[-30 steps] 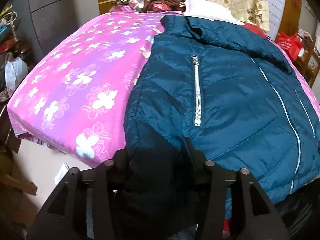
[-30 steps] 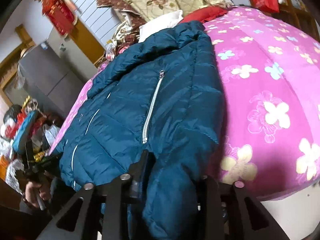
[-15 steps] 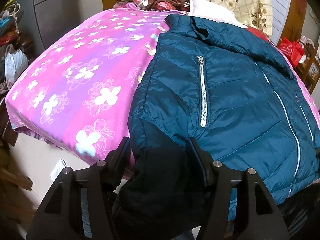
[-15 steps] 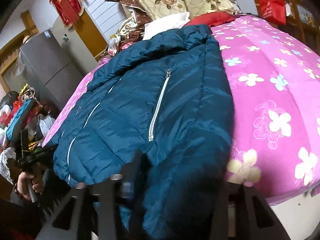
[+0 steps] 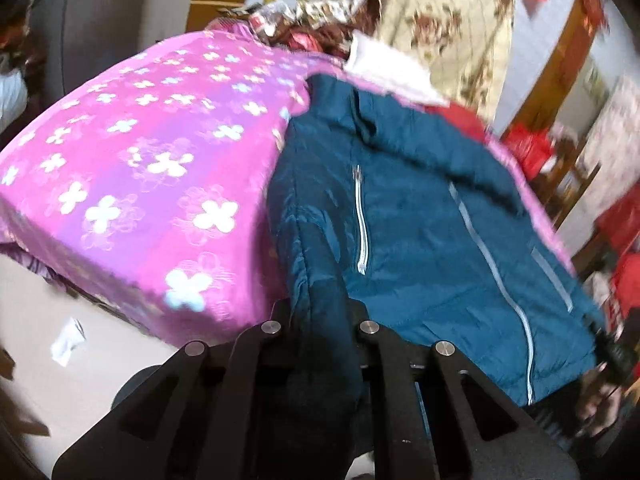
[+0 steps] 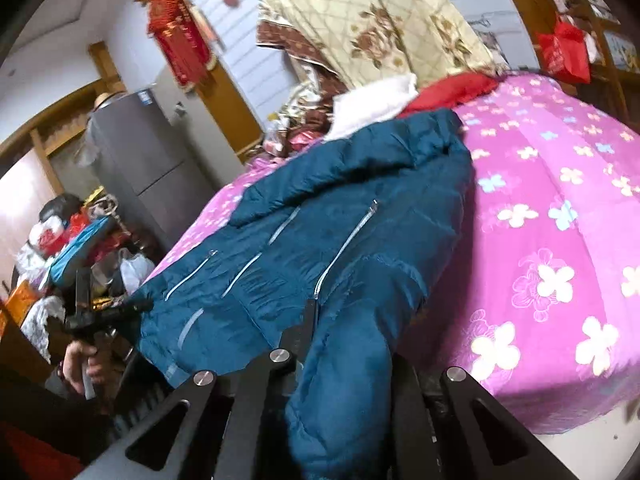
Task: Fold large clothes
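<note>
Floor (image 5: 36, 312) shows pale at the far left of the left wrist view, with a scrap of paper (image 5: 67, 343) lying on it. Next comes the bed (image 5: 132, 184), under a pink cover with white flowers. The teal padded jacket (image 5: 420, 248) lies spread on that cover, front up, collar toward the far end, its near hem at the bed's edge. The left hand-held gripper (image 5: 322, 320) is clamped on a bunched fold of the jacket's near left edge, the cloth squeezed between the jaws. At the far right edge a person's hand (image 5: 600, 396) grips a black handle, blurred.

In the right wrist view, clutter is piled at the left beside a grey fridge (image 6: 136, 168). The jacket (image 6: 320, 248) fills the middle. The right hand-held gripper (image 6: 348, 344) is clamped on the near right edge, fabric pinched between its jaws. The pink cover (image 6: 560, 220) lies to the right.
</note>
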`<state>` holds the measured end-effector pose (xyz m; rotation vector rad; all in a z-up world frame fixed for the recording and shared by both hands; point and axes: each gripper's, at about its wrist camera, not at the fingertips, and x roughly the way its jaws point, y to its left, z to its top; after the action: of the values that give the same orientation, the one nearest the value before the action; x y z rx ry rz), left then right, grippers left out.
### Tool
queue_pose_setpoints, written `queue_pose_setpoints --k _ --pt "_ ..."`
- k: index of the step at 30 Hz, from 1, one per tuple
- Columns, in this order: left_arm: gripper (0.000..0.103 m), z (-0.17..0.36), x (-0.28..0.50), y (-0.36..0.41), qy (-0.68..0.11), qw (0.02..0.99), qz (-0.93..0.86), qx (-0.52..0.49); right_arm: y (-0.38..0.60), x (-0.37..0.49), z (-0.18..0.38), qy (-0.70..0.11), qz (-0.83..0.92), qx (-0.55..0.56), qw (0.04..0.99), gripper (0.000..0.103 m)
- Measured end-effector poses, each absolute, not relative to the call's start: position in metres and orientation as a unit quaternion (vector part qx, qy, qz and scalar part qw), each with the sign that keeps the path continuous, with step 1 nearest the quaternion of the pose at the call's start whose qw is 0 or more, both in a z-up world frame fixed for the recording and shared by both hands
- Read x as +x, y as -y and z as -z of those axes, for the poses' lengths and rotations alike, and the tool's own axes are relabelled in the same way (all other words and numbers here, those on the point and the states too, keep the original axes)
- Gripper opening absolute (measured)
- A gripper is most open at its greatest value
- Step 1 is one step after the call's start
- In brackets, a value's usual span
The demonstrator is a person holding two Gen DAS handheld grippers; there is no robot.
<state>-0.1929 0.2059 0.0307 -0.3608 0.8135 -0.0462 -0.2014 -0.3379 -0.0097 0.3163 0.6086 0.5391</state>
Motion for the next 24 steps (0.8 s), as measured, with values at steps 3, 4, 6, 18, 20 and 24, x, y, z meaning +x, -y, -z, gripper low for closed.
queue_pose_setpoints --k 3,4,6,18,20,24 --pt "0.007 -0.049 -0.21 -0.213 -0.368 0.912 0.022 -0.182 0.335 -0.219 -0.003 -0.28 -0.27 0.146 0.91 0.008" --pt "0.007 -0.056 -0.216 -0.214 -0.357 0.916 0.022 -0.182 0.337 -0.225 -0.008 -0.275 -0.272 0.146 0.911 0.008" --pt "0.007 -0.069 -0.228 -0.217 -0.338 0.921 0.025 -0.191 0.339 -0.235 -0.017 -0.264 -0.274 0.149 0.913 0.008" --pt "0.007 -0.152 -0.272 -0.222 -0.228 0.95 0.046 -0.207 0.346 -0.282 -0.094 -0.166 -0.29 0.125 0.934 0.008" --pt "0.007 -0.156 -0.266 -0.222 -0.225 0.951 0.046 -0.207 0.349 -0.282 -0.097 -0.161 -0.291 0.122 0.935 0.008" --pt "0.007 -0.149 -0.245 -0.221 -0.236 0.947 0.026 -0.217 0.35 -0.271 -0.091 -0.172 -0.282 0.133 0.935 0.008"
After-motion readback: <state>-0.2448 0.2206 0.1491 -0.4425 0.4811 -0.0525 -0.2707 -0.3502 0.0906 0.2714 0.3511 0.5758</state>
